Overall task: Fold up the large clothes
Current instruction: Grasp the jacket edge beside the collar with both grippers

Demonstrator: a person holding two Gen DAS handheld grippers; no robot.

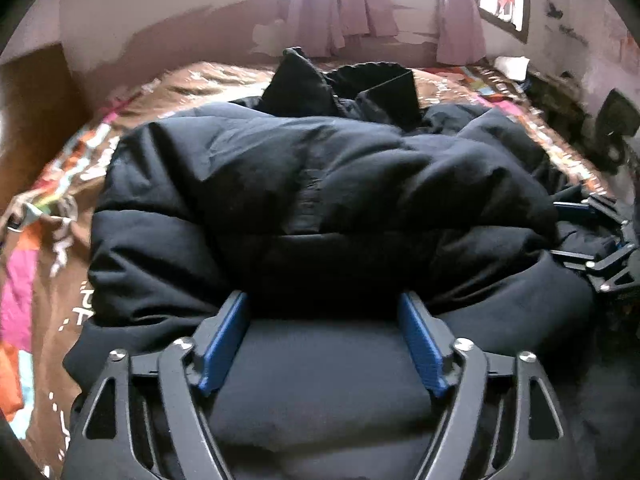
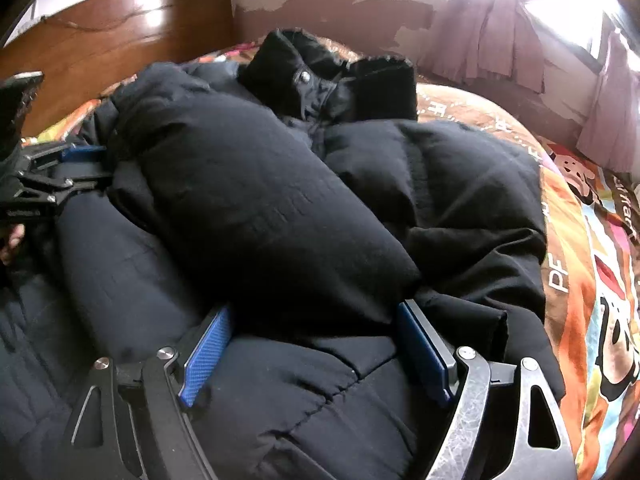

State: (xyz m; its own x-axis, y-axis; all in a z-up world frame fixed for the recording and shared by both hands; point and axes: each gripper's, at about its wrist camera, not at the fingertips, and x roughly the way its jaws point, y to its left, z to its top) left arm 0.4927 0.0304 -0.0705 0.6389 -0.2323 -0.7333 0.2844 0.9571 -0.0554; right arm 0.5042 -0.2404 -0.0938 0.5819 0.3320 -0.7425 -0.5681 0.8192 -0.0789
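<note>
- Puffy black quilted jacket (image 1: 320,184) lies heaped mid-bed on the brown patterned bedspread (image 1: 52,240).
- Left gripper (image 1: 324,308) spread wide, blue ribbed pads pressing the padded fabric, nothing clamped.
- Right gripper (image 2: 316,312) likewise released, straddling a bulging folded sleeve (image 2: 260,200).

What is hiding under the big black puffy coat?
The black puffy coat lies on a colourful bedspread, which shows around its edges. What is right beneath the coat's middle is covered, so nothing more can be seen.

The jacket (image 1: 320,184) lies on the bed (image 1: 60,208), collar (image 2: 320,76) toward the far wall, a sleeve (image 2: 256,208) folded across it.
</note>
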